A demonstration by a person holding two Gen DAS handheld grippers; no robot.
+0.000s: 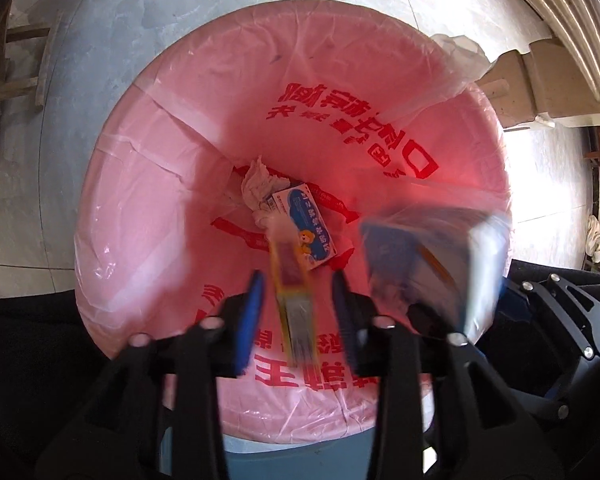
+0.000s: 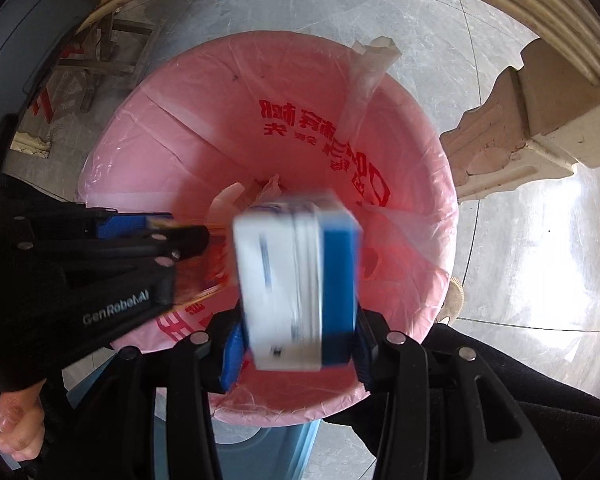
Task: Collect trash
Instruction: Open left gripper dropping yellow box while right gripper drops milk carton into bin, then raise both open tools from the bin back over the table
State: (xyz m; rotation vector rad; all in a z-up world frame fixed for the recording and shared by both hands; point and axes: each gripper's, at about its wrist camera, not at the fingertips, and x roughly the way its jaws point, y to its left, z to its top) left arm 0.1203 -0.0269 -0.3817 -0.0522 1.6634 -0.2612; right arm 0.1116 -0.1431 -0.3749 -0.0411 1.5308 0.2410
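While both grippers pointed down over the bin (image 1: 112,240), its round mouth filled most of each view. A thin, glossy pink bag (image 1: 340,60) with red printed characters lined it, creased and stretched over the rim.

Two pieces of trash lay at the bottom: a crumpled white tissue (image 1: 260,184) and, touching it, a small flat carton (image 1: 300,224) printed in blue and white.

The left gripper (image 1: 298,292) had its blue-padded fingers (image 1: 250,312) narrowly apart, having just been opening. A slim, flat yellow wrapper (image 1: 292,300) stood blurred between them, with a gap showing on each side, so the pads did not press it.

The right gripper (image 2: 296,352) had its fingers (image 2: 232,356) set a moderate way apart around a rectangular blue-and-white box (image 2: 296,280), also blurred. Whether the pads pressed its sides I could not tell.

One hand (image 2: 12,424) showed at the lower left of the right view, gripping the left gripper's handle.

Both grippers sat near the bin's close rim, just beside each other, with most of the mouth open beyond them. Smooth grey stone floor (image 2: 520,260) surrounded the bin, and a carved beige moulding (image 2: 540,120) stood near its far right side.
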